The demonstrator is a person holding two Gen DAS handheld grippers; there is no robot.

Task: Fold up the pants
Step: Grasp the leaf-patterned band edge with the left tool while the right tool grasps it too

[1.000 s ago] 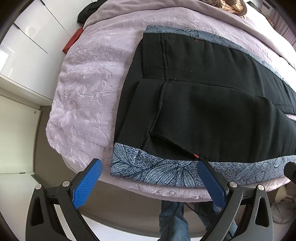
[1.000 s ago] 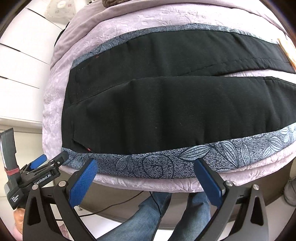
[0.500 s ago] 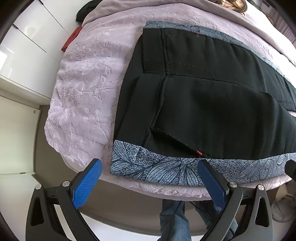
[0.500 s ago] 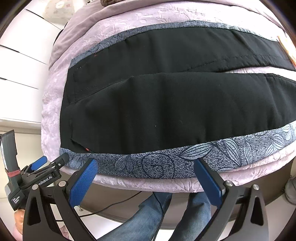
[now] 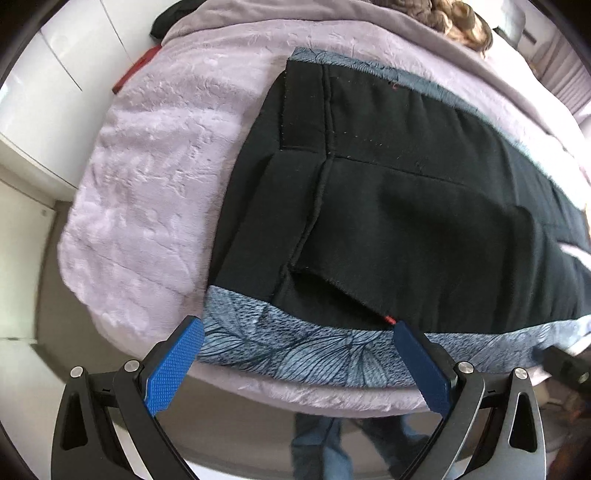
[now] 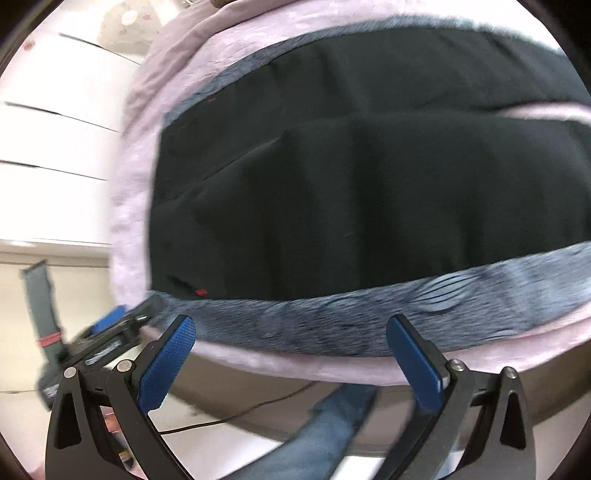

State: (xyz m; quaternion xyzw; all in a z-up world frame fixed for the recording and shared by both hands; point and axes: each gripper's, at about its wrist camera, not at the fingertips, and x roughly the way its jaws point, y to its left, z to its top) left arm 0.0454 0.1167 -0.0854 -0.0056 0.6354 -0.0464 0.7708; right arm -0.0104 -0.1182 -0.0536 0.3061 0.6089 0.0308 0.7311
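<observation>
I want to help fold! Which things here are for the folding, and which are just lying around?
For the folding:
black pants with grey leaf-print trim
open left gripper
open right gripper

Just lying around:
lilac embossed bedspread
red flat thing by the bed
brown knitted thing
black cable on the floor

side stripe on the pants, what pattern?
Grey-blue with a dark leaf print; the stripe runs along the black pants. Clearest in the left wrist view.

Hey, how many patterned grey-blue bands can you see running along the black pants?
2. One leaf-patterned band runs along the pants' near edge, just ahead of the open left gripper. The other band runs along the far edge. Their right ends run out of view.
</observation>
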